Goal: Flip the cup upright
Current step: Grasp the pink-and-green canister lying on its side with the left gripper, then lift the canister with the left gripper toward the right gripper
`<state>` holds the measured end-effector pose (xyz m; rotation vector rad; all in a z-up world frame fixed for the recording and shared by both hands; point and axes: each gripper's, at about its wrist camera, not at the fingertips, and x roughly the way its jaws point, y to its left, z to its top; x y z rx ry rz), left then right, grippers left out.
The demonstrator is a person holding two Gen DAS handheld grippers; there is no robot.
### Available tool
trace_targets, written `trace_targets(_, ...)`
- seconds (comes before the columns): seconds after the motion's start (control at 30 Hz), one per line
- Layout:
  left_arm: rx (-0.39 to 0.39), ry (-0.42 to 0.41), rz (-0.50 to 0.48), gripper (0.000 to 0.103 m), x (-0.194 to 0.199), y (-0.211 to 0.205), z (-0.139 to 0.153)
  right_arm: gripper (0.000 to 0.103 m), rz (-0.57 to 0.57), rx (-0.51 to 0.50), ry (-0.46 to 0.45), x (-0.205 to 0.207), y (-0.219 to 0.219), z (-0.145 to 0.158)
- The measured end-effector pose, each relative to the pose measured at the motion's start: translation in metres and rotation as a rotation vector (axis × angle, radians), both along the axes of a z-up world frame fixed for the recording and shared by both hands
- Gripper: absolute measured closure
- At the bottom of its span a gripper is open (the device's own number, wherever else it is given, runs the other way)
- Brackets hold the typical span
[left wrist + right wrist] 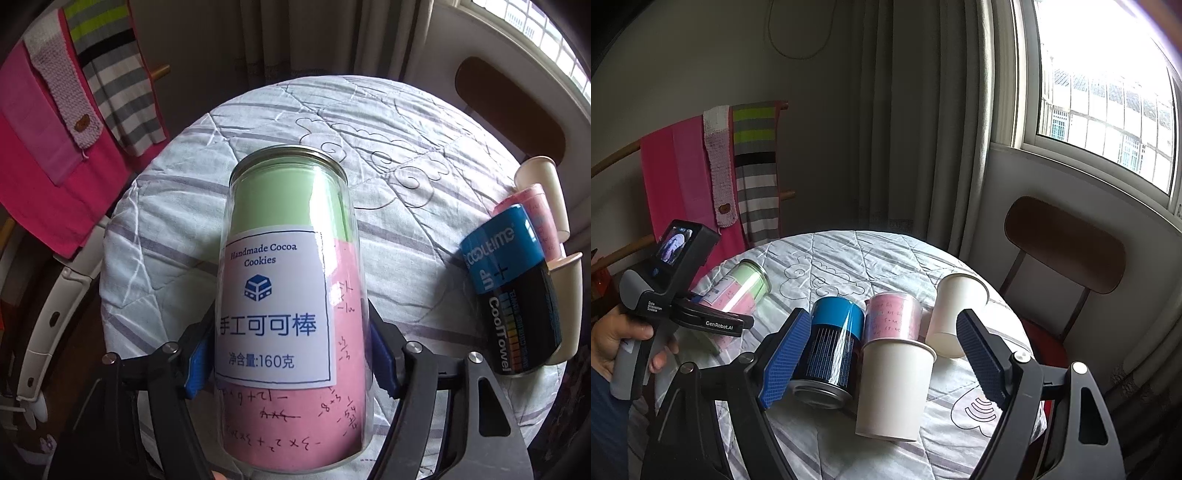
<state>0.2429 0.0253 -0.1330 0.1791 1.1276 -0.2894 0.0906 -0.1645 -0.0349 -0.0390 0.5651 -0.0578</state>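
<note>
My left gripper [291,360] is shut on a clear jar-shaped cup [291,295] with a white cookie label and pink and green paper inside. The cup is tilted, its metal-rimmed end pointing away. In the right wrist view the same cup [738,288] leans over the table's left side, held by the left gripper [713,306]. My right gripper [882,358] is open and empty, hovering above a white paper cup [892,387] that stands upside down.
A round table with a quilted cloth [849,258] holds a blue and black can [831,347], a clear cup with pink paper [892,321] and another white paper cup [955,314]. A chair [1067,243] stands at the right. Cloths hang on a rack [713,177] at the left.
</note>
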Motion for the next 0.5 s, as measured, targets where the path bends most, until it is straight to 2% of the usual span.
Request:
trace_targets(0.23,-0.045,0.016,-0.011,0.032,-0.029,0.001,0.011,0.021,0.006,-0.004,0.021,-0.002,0.006,-0.001)
trace_targets(0.5,-0.1,0.018,-0.04,0.032,-0.089,-0.015,0.014,0.02,0.01,-0.016,0.049,-0.011,0.012,-0.004)
